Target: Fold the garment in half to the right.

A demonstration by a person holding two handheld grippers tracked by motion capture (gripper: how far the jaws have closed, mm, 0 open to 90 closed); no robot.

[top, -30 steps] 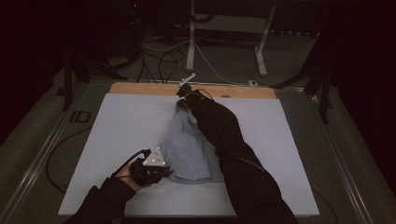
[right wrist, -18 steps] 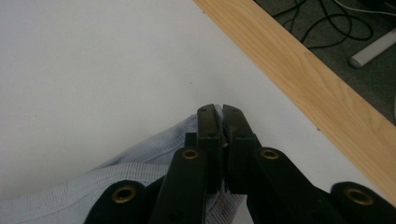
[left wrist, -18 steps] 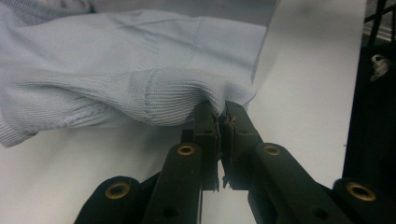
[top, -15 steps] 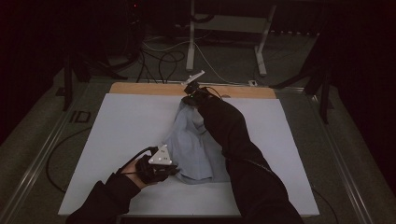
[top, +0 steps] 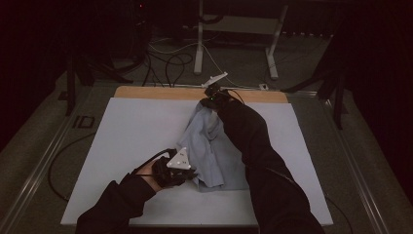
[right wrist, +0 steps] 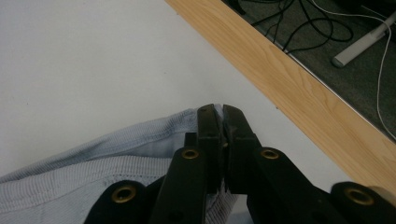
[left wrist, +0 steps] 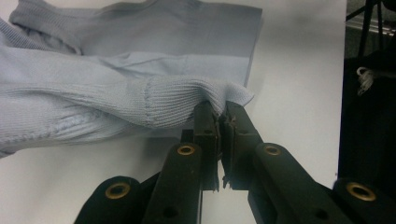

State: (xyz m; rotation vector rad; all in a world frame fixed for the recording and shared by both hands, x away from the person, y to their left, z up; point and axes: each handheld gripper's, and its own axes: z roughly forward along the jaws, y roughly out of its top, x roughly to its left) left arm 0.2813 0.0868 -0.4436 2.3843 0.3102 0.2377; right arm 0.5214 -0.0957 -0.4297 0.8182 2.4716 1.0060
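A pale blue knit garment [top: 210,148] lies bunched at the centre of the white worktop [top: 122,131] in the high view, drawn out from lower centre toward the wooden strip [top: 156,92] at the upper edge. The left gripper [left wrist: 219,123] has its fingers clenched on a ribbed cuff; the right gripper [right wrist: 219,123], at upper centre, pinches another ribbed edge. Both bites look thin, so a hard pull apart could likely slip the knit free.

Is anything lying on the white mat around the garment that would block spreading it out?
Nothing visible does. The white mat around the light blue garment is bare; both the left gripper and right gripper already clamp it.
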